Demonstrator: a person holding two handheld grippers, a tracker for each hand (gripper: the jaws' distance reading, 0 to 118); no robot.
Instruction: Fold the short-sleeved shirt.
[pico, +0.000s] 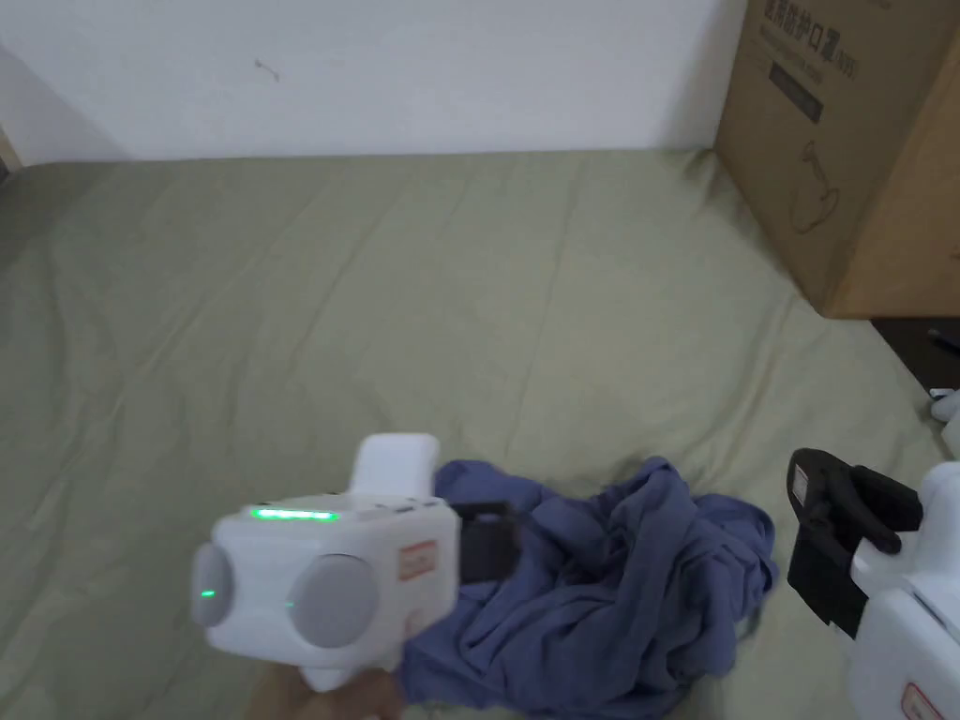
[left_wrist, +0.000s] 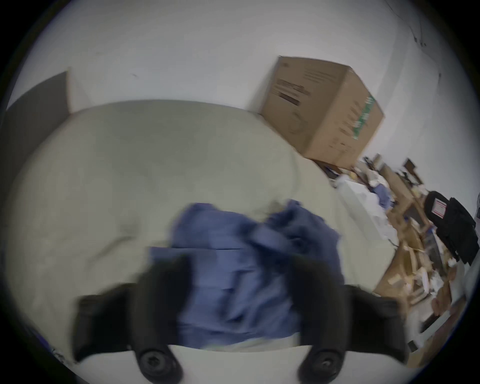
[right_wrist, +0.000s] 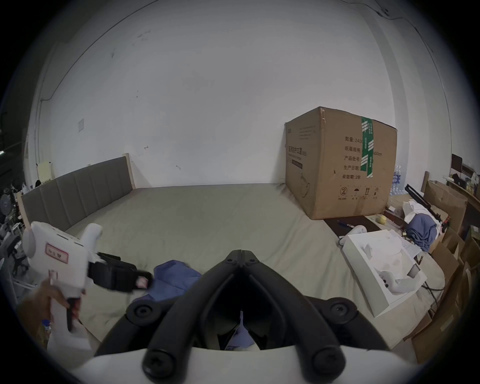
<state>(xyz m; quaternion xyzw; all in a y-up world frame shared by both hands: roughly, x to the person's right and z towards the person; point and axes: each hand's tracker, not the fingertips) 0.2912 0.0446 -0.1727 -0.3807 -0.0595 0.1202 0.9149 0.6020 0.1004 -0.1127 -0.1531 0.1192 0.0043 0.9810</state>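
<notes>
Two grippers are flanking the crumpled blue shirt (pico: 600, 581) lying on the green sheet (pico: 375, 309): the left gripper (left_wrist: 240, 280) is hovering spread wide over it, the right gripper (right_wrist: 242, 253) is sitting clenched just beside it.

- White wall (right_wrist: 207, 104) behind bed (pico: 375, 281), olive sheet
- Grey headboard (right_wrist: 78, 192) at left edge
- Cardboard box (right_wrist: 337, 166) at far right corner
</notes>
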